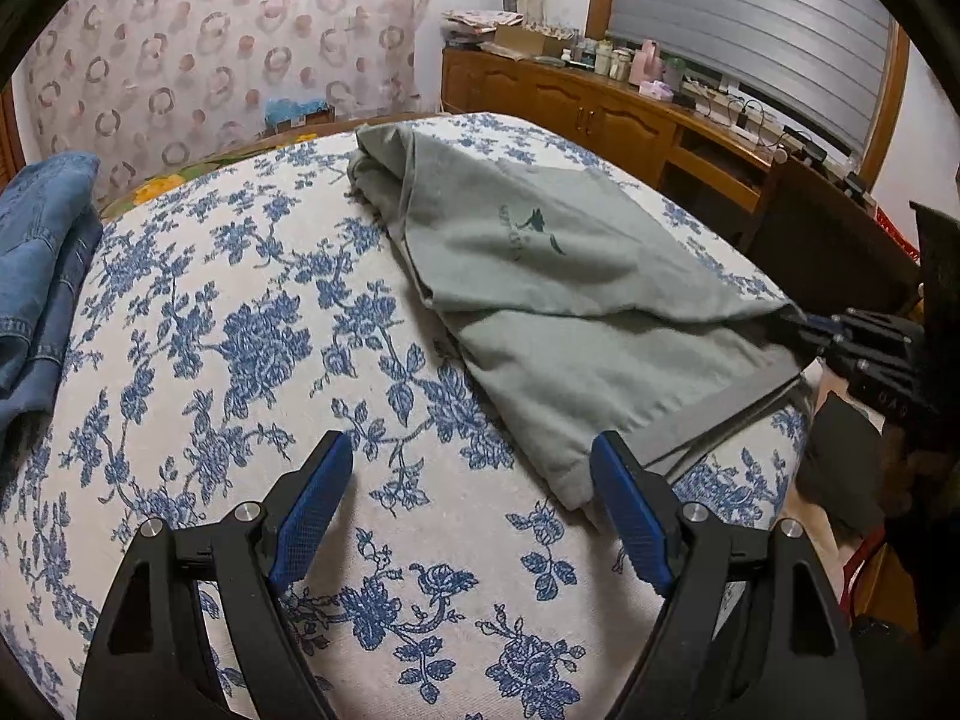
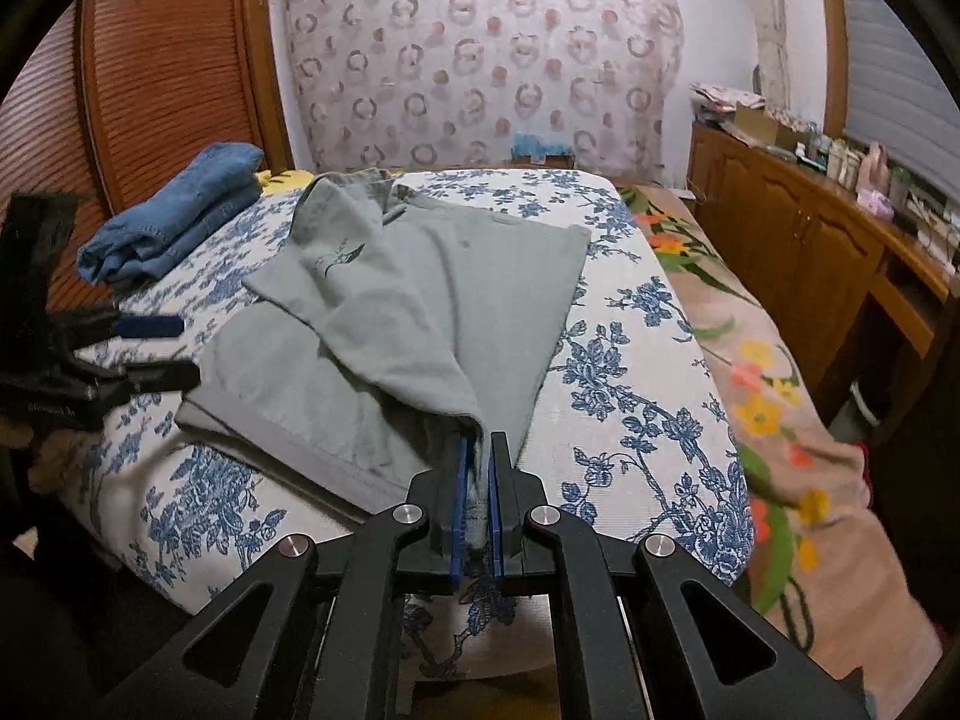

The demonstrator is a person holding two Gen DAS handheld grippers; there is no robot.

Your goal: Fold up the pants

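Grey-green pants (image 1: pixel 558 276) lie partly folded on a blue-flowered white cover (image 1: pixel 252 348); they also show in the right wrist view (image 2: pixel 420 300). My right gripper (image 2: pixel 477 450) is shut on a corner of the pants and holds it up near the bed's near edge; it shows at the right of the left wrist view (image 1: pixel 804 330). My left gripper (image 1: pixel 474 468) is open and empty, low over the cover, its right finger beside the pants' near edge. It shows at the left of the right wrist view (image 2: pixel 174 351).
Folded blue jeans (image 2: pixel 174 216) lie at the far left of the bed (image 1: pixel 42 276). A wooden sideboard (image 2: pixel 798 228) with small items runs along the right wall. A flowered blanket (image 2: pixel 774 396) covers the bed's right side. A patterned curtain (image 2: pixel 480 60) hangs behind.
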